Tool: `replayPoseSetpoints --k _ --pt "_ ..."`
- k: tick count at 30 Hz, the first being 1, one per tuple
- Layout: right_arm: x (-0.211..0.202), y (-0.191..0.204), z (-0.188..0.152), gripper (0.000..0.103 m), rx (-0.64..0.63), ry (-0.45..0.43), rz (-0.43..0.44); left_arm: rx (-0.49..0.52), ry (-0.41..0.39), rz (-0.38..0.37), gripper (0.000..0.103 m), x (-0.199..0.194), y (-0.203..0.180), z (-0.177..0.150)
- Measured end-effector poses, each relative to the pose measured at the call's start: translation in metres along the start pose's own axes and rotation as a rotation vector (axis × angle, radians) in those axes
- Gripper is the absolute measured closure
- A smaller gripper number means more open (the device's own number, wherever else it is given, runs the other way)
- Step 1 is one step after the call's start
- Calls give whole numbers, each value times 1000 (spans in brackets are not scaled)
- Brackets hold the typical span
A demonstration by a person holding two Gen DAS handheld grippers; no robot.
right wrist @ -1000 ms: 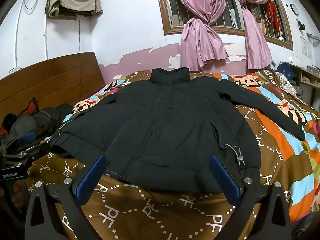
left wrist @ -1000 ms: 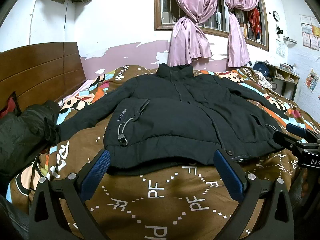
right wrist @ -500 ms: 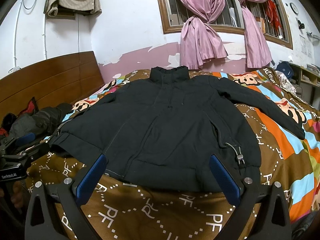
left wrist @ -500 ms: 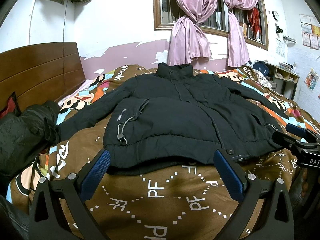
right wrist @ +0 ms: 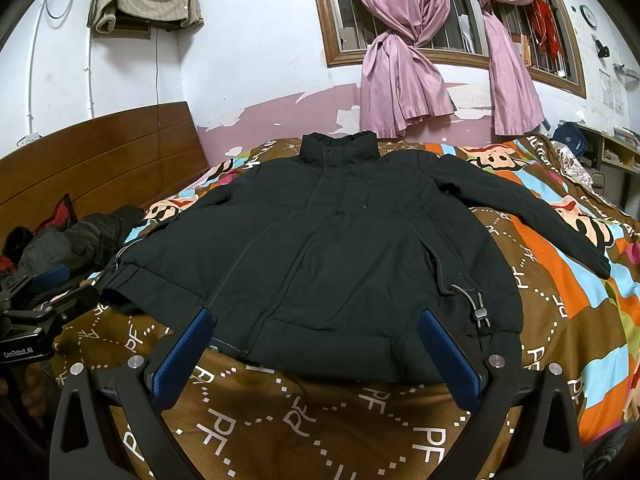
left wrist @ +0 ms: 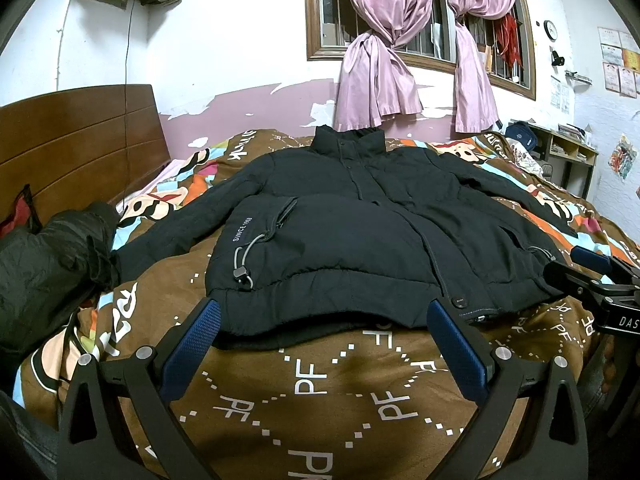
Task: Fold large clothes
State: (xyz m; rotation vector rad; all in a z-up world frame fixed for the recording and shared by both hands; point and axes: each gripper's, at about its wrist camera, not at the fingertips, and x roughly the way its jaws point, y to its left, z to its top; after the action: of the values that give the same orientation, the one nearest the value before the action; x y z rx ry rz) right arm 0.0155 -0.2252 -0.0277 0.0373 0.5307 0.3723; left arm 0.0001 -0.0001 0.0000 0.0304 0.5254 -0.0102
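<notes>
Folding has not begun, as far as these two views show. The black jacket (left wrist: pixel 360 240) lies face up and spread flat on the bed (left wrist: pixel 320 392), its collar (left wrist: pixel 346 140) toward the wall with the window and its hem (right wrist: pixel 328 356) toward the cameras, front closed, both sleeves stretched out to the sides. No panel is turned over, no sleeve is crossed onto the chest, and the hem sits unlifted on the brown printed bedspread. The left hand-held gripper (left wrist: pixel 324 344) hovers just short of the hem, its blue pads spread wide with nothing between them; the right hand-held gripper (right wrist: pixel 316 352) is held the same way at the hem on the other side, equally wide apart and empty. Each shows at the edge of the other's view, so the two stand side by side at the near edge of the bed. A second dark garment (left wrist: pixel 44 256) lies bunched by the wooden headboard (left wrist: pixel 80 140), apart from the jacket except near the left cuff. By the look of it, laying out is done and everything else remains: bringing in the sleeves, folding the sides, then doubling the body from the hem upward.
</notes>
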Motion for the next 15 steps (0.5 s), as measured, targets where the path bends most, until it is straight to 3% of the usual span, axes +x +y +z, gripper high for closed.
replayPoseSetpoints --k 15 --pt "0 -1 0 0 3 3 0 2 2 0 2 0 0 0"
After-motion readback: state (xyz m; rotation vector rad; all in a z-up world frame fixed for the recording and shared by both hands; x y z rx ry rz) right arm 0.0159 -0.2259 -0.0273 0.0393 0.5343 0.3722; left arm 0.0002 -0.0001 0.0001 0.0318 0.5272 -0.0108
